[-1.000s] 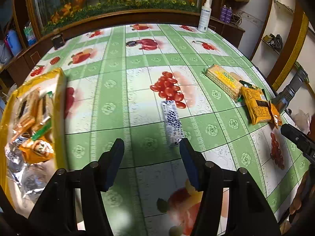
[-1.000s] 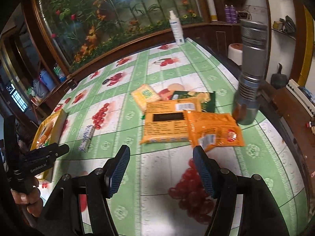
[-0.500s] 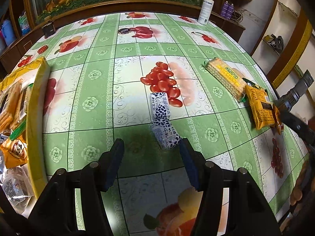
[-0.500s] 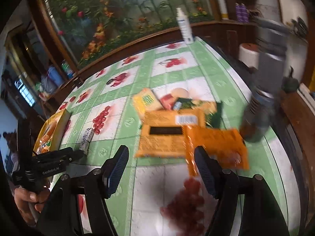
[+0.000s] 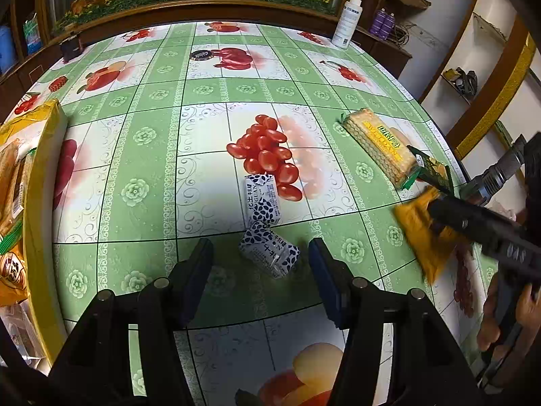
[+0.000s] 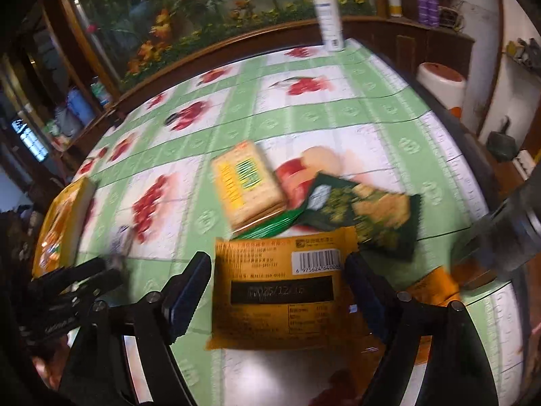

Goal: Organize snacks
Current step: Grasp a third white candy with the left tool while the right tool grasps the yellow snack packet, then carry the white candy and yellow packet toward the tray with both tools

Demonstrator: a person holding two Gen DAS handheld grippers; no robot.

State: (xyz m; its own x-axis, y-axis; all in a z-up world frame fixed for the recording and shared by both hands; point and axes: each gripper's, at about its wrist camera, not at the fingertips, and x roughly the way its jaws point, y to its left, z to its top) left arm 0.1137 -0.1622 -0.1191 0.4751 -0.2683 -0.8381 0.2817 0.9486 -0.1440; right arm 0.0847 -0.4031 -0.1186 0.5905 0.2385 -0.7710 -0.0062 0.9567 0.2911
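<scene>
Tablecloth (image 5: 152, 128): both spread claws nearer now, left claw (image 5: 260, 264) around blue-white packet (image 5: 269, 252), right claw (image 6: 275, 277) around orange packet (image 6: 282, 291).

Orange snack packet (image 6: 284, 291): date stamp "2025/12/1_" on black panel, last digit unclear; barcode digits "6 975624 64008". Blue-and-white patterned packets (image 5: 263, 199): Chinese characters. Cracker pack (image 5: 382, 145): yellow label, lettering unreadable.

The right wrist view is smeared with motion blur: print on the orange snack packet (image 6: 282, 291) is only partly legible, and the flashlight (image 6: 507, 237) is a grey streak cut by the frame edge. In the left wrist view, the yellow box (image 5: 40, 203) runs off the left edge, its contents partly hidden.
</scene>
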